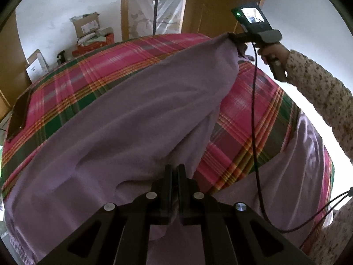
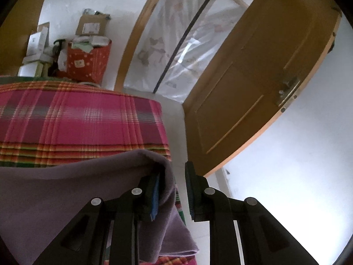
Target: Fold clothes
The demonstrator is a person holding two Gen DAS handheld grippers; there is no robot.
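Note:
A lilac fleece garment [image 1: 132, 119] lies spread over a bed with a pink, green and orange plaid cover [image 1: 92, 66]. My left gripper [image 1: 175, 172] is shut on a near edge of the garment. In the left wrist view my right gripper [image 1: 233, 38] holds a far corner of the garment lifted above the bed. In the right wrist view my right gripper [image 2: 176, 176] stands open, with the lilac cloth [image 2: 88, 176] draped over its left finger [image 2: 154, 190] and the right finger bare.
Cardboard boxes [image 1: 87, 25] and a red box [image 2: 88, 63] stand by the white wall beyond the bed. An open wooden door [image 2: 253, 84] and a plastic-covered doorway [image 2: 176, 44] are behind. A dark flat object [image 1: 18, 112] lies at the bed's left edge. A cable [image 1: 254, 132] hangs from the right gripper.

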